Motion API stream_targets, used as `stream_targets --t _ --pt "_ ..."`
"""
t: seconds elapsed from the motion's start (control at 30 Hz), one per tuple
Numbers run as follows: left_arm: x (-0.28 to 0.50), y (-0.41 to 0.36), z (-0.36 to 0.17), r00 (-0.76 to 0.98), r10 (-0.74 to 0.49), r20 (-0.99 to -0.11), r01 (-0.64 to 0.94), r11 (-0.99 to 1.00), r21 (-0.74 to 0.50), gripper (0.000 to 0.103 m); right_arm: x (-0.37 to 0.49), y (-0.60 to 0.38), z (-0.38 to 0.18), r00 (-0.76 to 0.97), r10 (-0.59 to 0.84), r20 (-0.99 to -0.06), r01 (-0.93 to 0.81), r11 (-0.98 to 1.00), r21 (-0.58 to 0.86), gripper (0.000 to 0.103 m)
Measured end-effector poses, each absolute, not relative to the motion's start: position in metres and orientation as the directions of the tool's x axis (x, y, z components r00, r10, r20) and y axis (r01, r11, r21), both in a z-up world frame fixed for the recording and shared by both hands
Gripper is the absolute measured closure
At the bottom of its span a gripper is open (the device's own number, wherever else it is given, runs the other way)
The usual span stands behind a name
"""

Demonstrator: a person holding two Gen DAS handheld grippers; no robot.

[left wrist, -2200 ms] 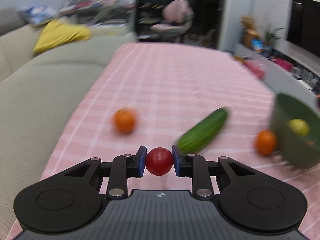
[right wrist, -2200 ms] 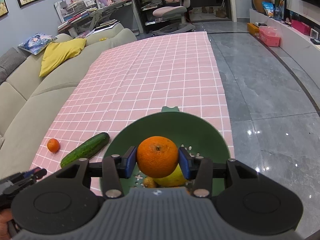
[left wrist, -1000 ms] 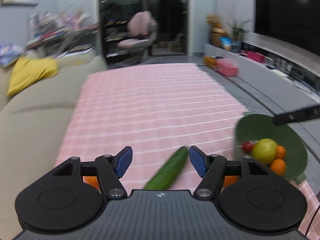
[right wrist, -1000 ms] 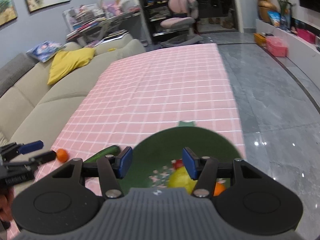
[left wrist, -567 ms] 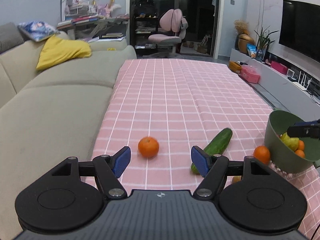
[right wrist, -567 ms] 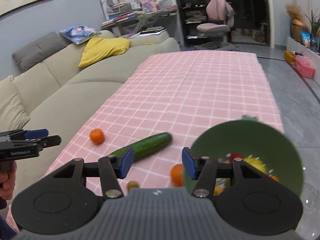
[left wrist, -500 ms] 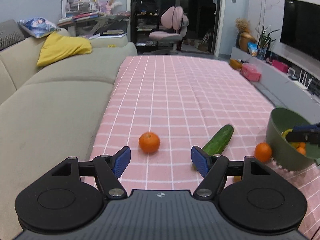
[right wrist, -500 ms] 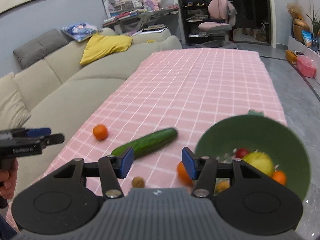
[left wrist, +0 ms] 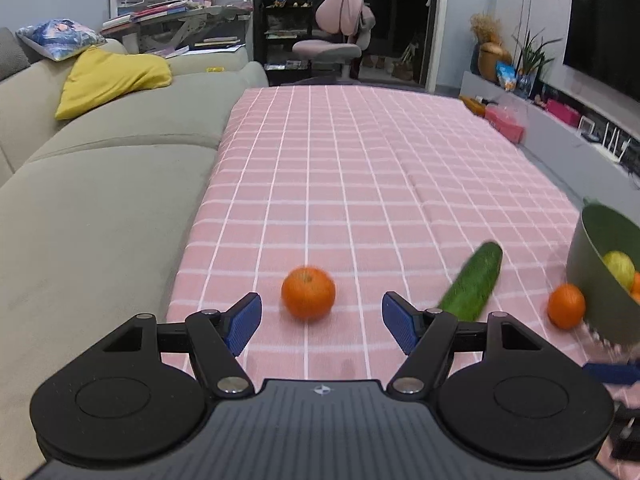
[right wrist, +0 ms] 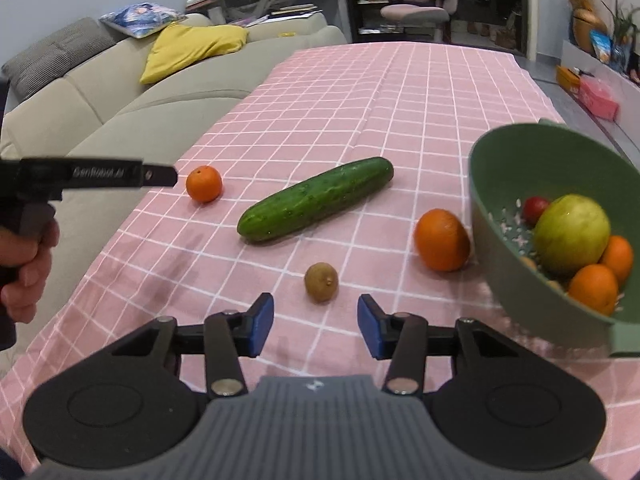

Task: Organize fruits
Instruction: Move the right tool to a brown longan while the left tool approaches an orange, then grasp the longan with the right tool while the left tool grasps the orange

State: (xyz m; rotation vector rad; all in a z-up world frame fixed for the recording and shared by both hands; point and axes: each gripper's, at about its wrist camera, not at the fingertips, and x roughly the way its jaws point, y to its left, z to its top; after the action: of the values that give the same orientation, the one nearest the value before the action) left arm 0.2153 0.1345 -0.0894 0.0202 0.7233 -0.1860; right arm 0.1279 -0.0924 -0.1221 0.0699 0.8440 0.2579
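My left gripper [left wrist: 321,322] is open and empty, with a small orange [left wrist: 308,293] on the pink checked cloth [left wrist: 360,168] just ahead between its fingers. My right gripper [right wrist: 315,326] is open and empty, just behind a small brown kiwi [right wrist: 321,282]. A cucumber [right wrist: 316,199] lies diagonally mid-table and also shows in the left wrist view [left wrist: 473,282]. A larger orange [right wrist: 441,240] sits beside the green bowl [right wrist: 520,160], which holds a green-yellow fruit [right wrist: 572,229], two oranges and a small red tomato [right wrist: 535,208]. The left small orange also shows in the right wrist view [right wrist: 204,183].
A beige sofa [left wrist: 100,184] with a yellow cushion [left wrist: 108,76] runs along the table's left edge. The bowl [left wrist: 600,260] sits at the table's right edge. A pink chair [left wrist: 340,40] stands beyond the far end. The left gripper's body [right wrist: 92,174] reaches in at left.
Both grippers released their fruit into the bowl earlier and opened. Since then the left has moved closer to the small orange, and the right has swung left and down toward the kiwi.
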Motion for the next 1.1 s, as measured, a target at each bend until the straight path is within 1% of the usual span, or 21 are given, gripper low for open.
stream_targets --t 0.1,0.23,0.43,0.53,0.67,0.7,0.8,0.83,0.87,0.9,1.0,1.07,1.1 --pt "0.229 0.137 -0.093 0.74 -0.164 -0.652 0.172 0.984 -0.051 0.022 0.135 -0.085 -0.127 0.647 0.223 -0.729 -0.161 0.975 0.156 0.058" --pt "0.244 0.142 -0.102 0.74 -0.158 -0.653 0.149 0.986 -0.07 0.022 0.151 -0.079 -0.128 0.65 0.213 -0.73 -0.113 0.976 0.185 0.058" --pt "0.256 0.149 -0.114 0.733 -0.166 -0.66 0.13 0.986 -0.104 0.022 0.16 -0.07 -0.141 0.644 0.174 -0.745 -0.116 0.985 0.129 0.058" --pt "0.259 0.149 -0.12 0.728 -0.165 -0.665 0.127 0.986 -0.106 0.022 0.162 -0.072 -0.147 0.64 0.17 -0.749 -0.105 0.985 0.134 0.058" --pt "0.261 0.144 -0.128 0.718 -0.18 -0.673 0.151 0.983 -0.102 0.022 0.166 -0.073 -0.152 0.642 0.171 -0.747 -0.109 0.985 0.132 0.063" --pt "0.262 0.141 -0.129 0.718 -0.178 -0.673 0.158 0.983 -0.091 0.022 0.166 -0.073 -0.152 0.643 0.172 -0.747 -0.112 0.985 0.131 0.066" --pt "0.266 0.138 -0.132 0.712 -0.173 -0.681 0.161 0.984 -0.081 0.027 0.169 -0.073 -0.153 0.643 0.174 -0.746 -0.116 0.985 0.13 0.073" --pt "0.267 0.138 -0.133 0.706 -0.175 -0.687 0.16 0.983 -0.086 0.033 0.169 -0.073 -0.154 0.642 0.174 -0.747 -0.117 0.985 0.129 0.076" --pt "0.267 0.138 -0.135 0.699 -0.178 -0.693 0.162 0.983 -0.09 0.037 0.17 -0.074 -0.155 0.639 0.174 -0.749 -0.117 0.985 0.129 0.077" --pt "0.267 0.138 -0.136 0.695 -0.174 -0.697 0.161 0.983 -0.085 0.038 0.169 -0.075 -0.156 0.638 0.174 -0.75 -0.118 0.985 0.129 0.079" --pt "0.265 0.138 -0.138 0.69 -0.176 -0.702 0.165 0.983 -0.083 0.04 0.169 -0.075 -0.156 0.639 0.176 -0.749 -0.123 0.984 0.126 0.08" --pt "0.265 0.14 -0.138 0.685 -0.181 -0.706 0.161 0.982 -0.095 0.049 0.17 -0.073 -0.156 0.64 0.177 -0.748 -0.13 0.984 0.121 0.082" --pt "0.265 0.141 -0.138 0.682 -0.181 -0.708 0.159 0.982 -0.099 0.051 0.17 -0.073 -0.156 0.641 0.175 -0.747 -0.132 0.984 0.117 0.082"
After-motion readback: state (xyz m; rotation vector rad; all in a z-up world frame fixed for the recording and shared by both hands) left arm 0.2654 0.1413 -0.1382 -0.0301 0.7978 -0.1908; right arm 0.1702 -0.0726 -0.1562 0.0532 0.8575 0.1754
